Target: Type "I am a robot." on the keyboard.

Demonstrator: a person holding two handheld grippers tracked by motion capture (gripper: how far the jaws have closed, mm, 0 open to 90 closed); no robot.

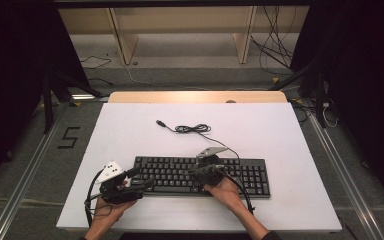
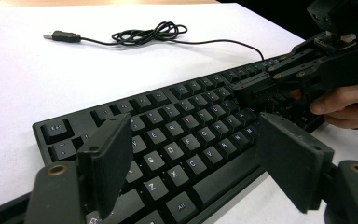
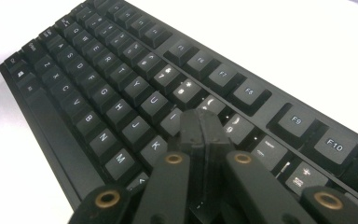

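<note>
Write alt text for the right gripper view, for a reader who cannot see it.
The right gripper, its two black jaws shut together, rests its tip on a black keyboard in the letter rows, about where the I and O keys would sit. The keyboard runs diagonally across a white table, function keys at the right.

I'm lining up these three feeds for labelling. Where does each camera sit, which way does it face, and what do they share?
High view: above the person's side, facing forward and down on the table; both forearms, left gripper, right gripper.
Left gripper view: rides the left gripper, facing across the keyboard toward its USB cable; own open jaws.
Right gripper view: rides the right gripper, facing the keys; own shut jaws.
All share the keyboard.
</note>
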